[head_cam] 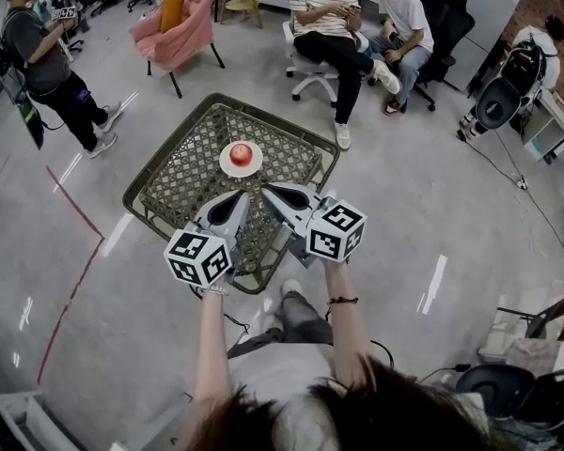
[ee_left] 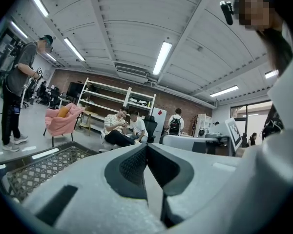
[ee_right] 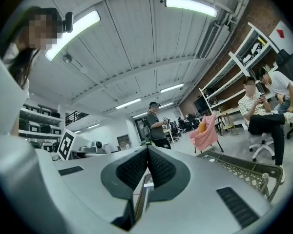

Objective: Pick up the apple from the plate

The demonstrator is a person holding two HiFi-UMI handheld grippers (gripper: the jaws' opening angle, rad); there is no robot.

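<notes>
A red apple (head_cam: 242,151) sits on a small white plate (head_cam: 227,164), which rests on a low green lattice-top table (head_cam: 183,181). In the head view my left gripper (head_cam: 243,194) and right gripper (head_cam: 267,189) are side by side just short of the plate, both pointing at it, both shut and holding nothing. The left gripper view shows its pads (ee_left: 136,162) pressed together, with the lattice table (ee_left: 36,169) low at the left. In the right gripper view the pads (ee_right: 158,167) also meet. Neither gripper view shows the apple.
Two people sit on office chairs (head_cam: 343,22) beyond the table. Another person (head_cam: 47,59) stands at the far left. A pink-draped chair (head_cam: 180,22) stands behind the table. A red tape line (head_cam: 75,252) runs on the floor at the left, and gear (head_cam: 508,87) stands at the right.
</notes>
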